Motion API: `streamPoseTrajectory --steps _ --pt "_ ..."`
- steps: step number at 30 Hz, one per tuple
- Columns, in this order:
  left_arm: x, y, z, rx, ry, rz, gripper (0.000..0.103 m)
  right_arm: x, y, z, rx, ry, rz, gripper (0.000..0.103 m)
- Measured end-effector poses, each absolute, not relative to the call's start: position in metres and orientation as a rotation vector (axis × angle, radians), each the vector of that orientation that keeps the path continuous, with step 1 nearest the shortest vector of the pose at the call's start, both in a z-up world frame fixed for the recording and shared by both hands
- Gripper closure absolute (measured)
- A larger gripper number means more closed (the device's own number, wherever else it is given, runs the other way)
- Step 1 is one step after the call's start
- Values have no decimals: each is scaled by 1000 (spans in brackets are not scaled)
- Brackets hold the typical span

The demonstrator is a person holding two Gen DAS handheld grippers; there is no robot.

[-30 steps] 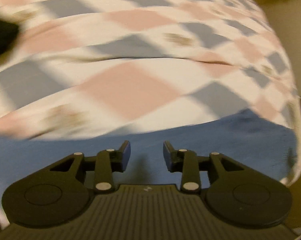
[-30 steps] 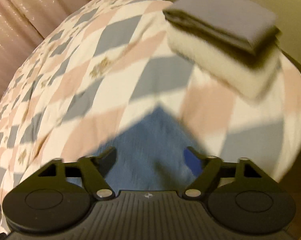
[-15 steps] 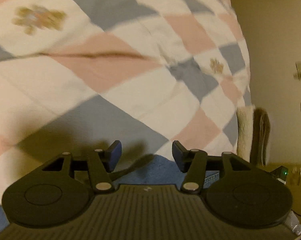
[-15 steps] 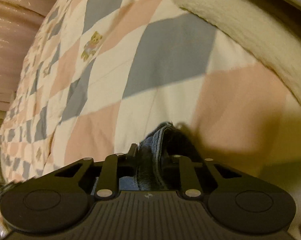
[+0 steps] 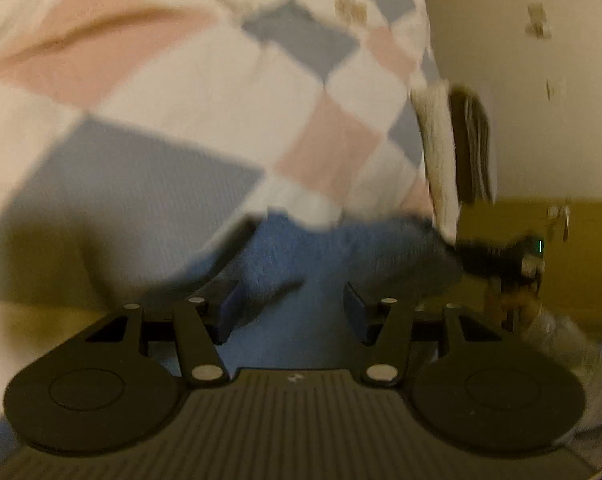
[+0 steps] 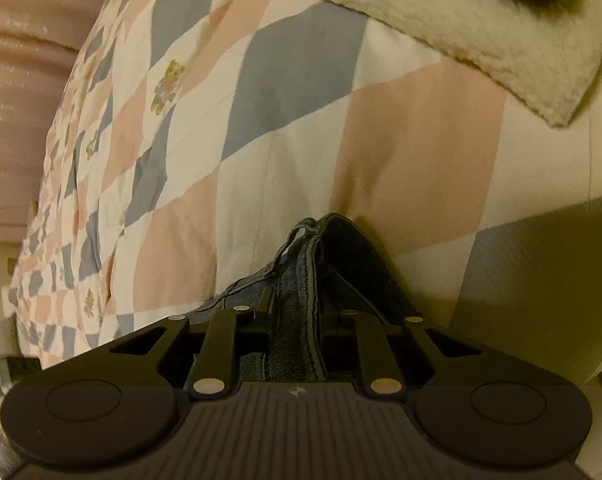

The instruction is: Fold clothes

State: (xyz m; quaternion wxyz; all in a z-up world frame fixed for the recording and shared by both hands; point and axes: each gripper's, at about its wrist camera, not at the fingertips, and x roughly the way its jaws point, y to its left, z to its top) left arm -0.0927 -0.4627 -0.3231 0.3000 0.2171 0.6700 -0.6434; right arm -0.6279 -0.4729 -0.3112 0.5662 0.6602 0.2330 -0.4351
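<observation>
On the bed, over a quilt [image 6: 285, 128] of pink, grey and cream diamonds, lies one blue denim garment [image 6: 301, 292]. The right gripper [image 6: 299, 320] has its jaws clamped on a bunched, stitched hem of it at 6 o'clock in the right wrist view. The left gripper [image 5: 291, 316] has its jaws apart above the blurred denim, gripping nothing. One stack of two folded pieces, a cream fleecy one [image 6: 461, 28] under a dark one [image 5: 475, 148], sits at the quilt's edge toward 1 o'clock. Pink curtains [image 6: 17, 80] hang at 9 o'clock.
</observation>
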Motion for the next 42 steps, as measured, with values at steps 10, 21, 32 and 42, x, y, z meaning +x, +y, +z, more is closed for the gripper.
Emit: streamPoseTrajectory --steps 10,21,32,42 --pt "-125 -487 -347 694 1886 -1792 40 -629 -471 -314 1578 554 -1010 86" --pt "-119 -508 -344 602 1552 -1758 84 -622 -501 -301 1430 534 -1008 89" --pt "-121 -439 -275 578 1312 -1799 78 -579 -513 -253 1003 631 -1227 67" --pt "-133 -449 -355 553 1337 -1501 85 -470 -497 -321 839 927 -892 103"
